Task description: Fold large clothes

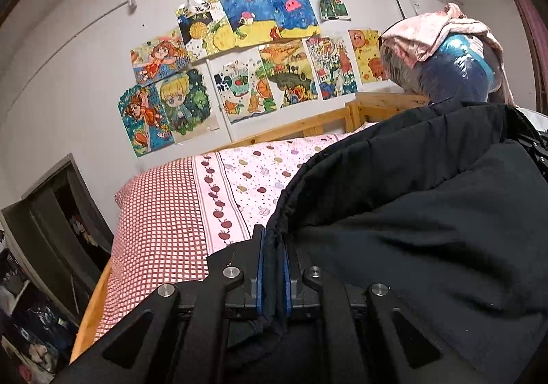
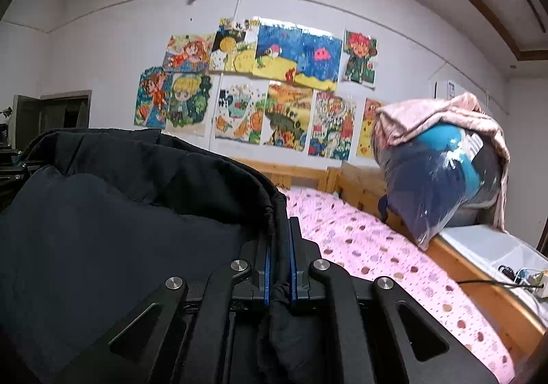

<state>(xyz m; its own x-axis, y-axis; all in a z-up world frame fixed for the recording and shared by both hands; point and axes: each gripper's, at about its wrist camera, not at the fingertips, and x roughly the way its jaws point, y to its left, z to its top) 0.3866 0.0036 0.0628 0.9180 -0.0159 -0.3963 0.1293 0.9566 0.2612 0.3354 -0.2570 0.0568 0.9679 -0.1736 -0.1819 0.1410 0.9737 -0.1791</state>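
Observation:
A large black padded garment (image 1: 428,213) is held up above a bed. My left gripper (image 1: 274,237) is shut on the garment's left edge, with fabric pinched between the blue pads. My right gripper (image 2: 279,230) is shut on the same black garment (image 2: 120,213) at its right edge. The cloth sags in a fold between the two grippers and hides much of the bed under it. In the right wrist view the left gripper shows at the far left edge (image 2: 13,161).
The bed has a pink apple-print sheet (image 1: 246,175) (image 2: 376,247), a red checked part (image 1: 157,223) and a wooden frame (image 2: 479,291). A bagged bundle under a pink cloth (image 2: 441,171) sits at the headboard. Drawings (image 2: 274,89) cover the wall. A doorway (image 1: 58,213) is left.

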